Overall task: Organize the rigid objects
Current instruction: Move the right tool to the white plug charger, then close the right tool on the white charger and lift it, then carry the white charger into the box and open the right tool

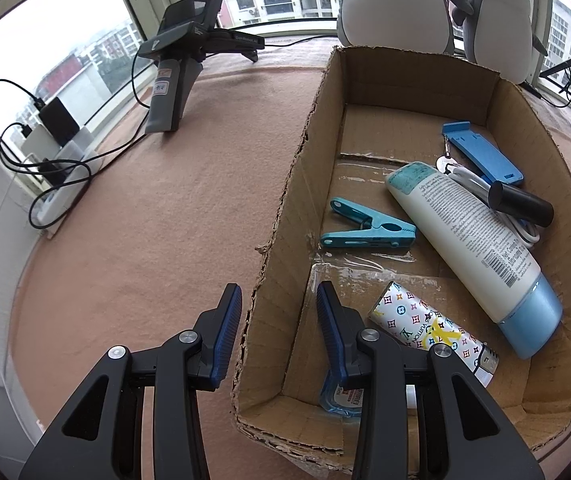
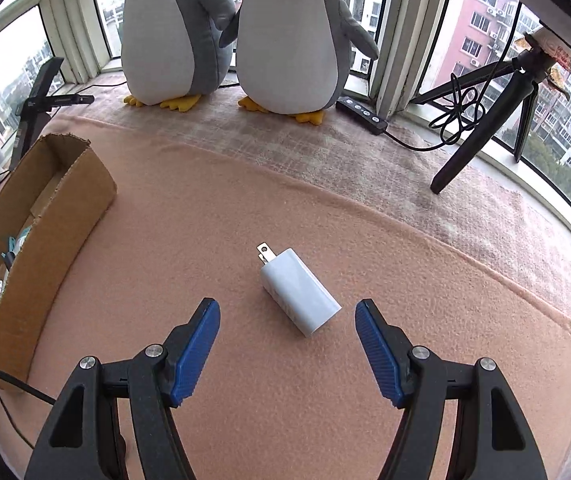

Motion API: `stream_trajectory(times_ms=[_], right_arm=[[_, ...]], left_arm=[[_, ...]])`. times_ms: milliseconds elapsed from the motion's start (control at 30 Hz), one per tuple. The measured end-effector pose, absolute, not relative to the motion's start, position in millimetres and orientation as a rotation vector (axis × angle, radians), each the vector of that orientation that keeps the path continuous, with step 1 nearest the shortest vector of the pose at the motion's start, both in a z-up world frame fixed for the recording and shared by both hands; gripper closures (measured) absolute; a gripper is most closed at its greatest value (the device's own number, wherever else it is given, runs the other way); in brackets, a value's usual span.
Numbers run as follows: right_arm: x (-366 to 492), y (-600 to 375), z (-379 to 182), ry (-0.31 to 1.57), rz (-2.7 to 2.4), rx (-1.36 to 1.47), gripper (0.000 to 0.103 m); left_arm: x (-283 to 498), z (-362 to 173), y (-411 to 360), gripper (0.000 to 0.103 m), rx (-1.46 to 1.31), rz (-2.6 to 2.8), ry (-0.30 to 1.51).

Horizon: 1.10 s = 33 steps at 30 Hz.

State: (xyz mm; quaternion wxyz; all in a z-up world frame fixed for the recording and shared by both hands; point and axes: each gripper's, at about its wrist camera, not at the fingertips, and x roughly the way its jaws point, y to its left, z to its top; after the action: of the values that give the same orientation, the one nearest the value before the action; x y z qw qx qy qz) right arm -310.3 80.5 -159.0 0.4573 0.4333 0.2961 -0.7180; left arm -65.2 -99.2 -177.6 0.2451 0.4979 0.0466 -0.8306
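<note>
The right gripper [image 2: 287,308], fingers apart, flanks a white plug charger [image 2: 299,292] at 12 o'clock. The left gripper [image 1: 279,294], fingers apart, straddles the cardboard box [image 1: 285,216] wall

Surface: pink felt cloth [image 2: 285,400]. Resting directly on it: open cardboard box [image 1: 281,216], centre-right of the left view; white plug charger [image 2: 299,292], mid-frame of the right view; black tripod [image 2: 481,136] and two plush penguins [image 2: 289,36] along the upper edge.
</note>
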Motion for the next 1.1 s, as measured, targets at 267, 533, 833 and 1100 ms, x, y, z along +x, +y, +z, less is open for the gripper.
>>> stream_trajectory(times_ms=[267,533,833,1100], right_arm=[[-322,68,-174,0.748,-1.725,1.083,0.05],[-321,62,-185,0.754,-1.68,1.123,0.082],[-308,64,-184,0.704,-1.738,1.122,0.082],[-278,61,-175,0.631,-1.748,1.098,0.083]], left_arm=[[-68,-177,-97,0.066,1.366,-2.248,0.118],[-70,-177,-96,0.066,1.37,-2.241,0.112],[-70,-177,-96,0.066,1.37,-2.241,0.113],[-70,-177,-96,0.066,1.367,-2.243,0.115]])
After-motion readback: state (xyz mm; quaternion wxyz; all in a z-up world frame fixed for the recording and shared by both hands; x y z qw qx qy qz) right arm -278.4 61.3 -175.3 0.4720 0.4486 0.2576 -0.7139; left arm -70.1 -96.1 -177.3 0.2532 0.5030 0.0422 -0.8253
